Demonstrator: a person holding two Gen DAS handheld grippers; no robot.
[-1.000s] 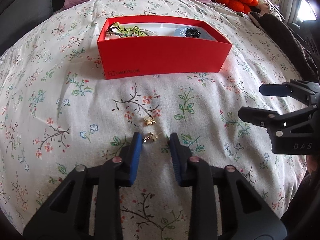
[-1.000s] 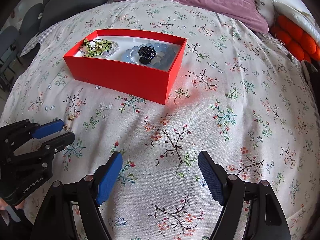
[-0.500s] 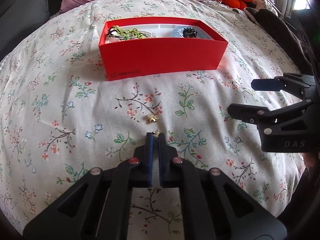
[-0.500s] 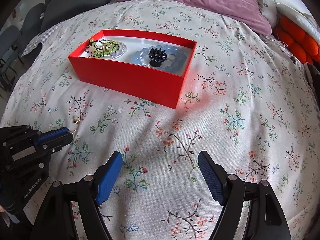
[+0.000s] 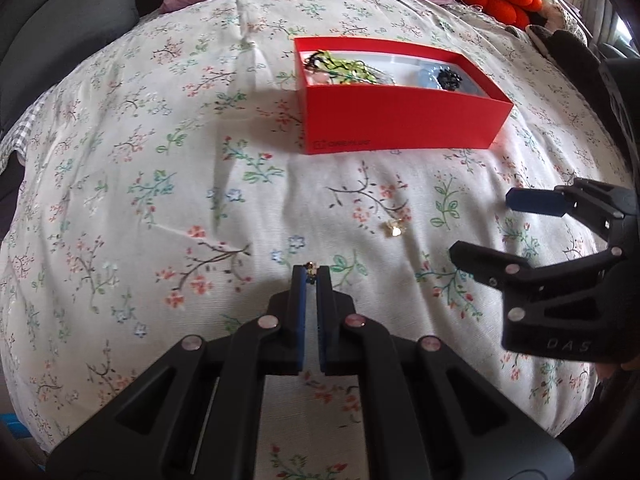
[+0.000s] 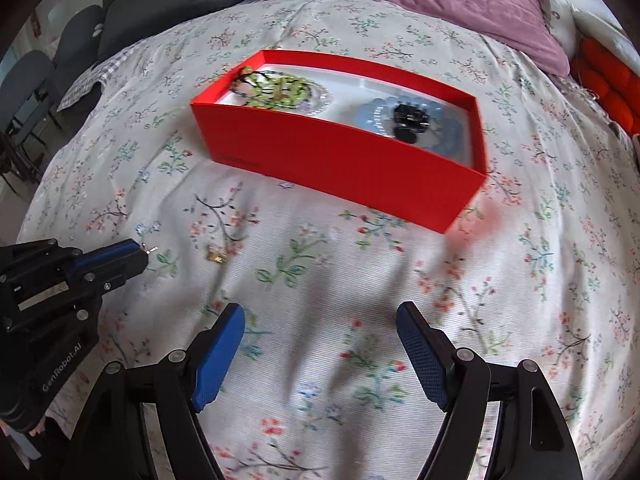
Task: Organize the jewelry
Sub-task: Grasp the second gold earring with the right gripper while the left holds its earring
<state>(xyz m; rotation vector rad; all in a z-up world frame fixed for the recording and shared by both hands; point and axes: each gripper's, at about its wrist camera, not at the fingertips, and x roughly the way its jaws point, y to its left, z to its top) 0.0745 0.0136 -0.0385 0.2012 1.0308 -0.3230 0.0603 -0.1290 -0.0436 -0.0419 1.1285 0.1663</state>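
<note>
Left gripper (image 5: pixel 311 274) has its jaws clenched on a tiny gold earring (image 5: pixel 311 267), pinched at the very tips. Its gold twin (image 5: pixel 394 229) lies on the floral bedspread (image 5: pixel 160 200), short of the red cardboard box (image 5: pixel 400 126). Right gripper (image 6: pixel 320 344) hangs released, ready for it I guess.

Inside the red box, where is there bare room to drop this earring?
The middle of the red box is free: white floor between the green bead tangle at its left end and the blue bracelet with the black clip at its right end. Both ends are crowded. Outside, open bedspread lies in front of the box.
</note>
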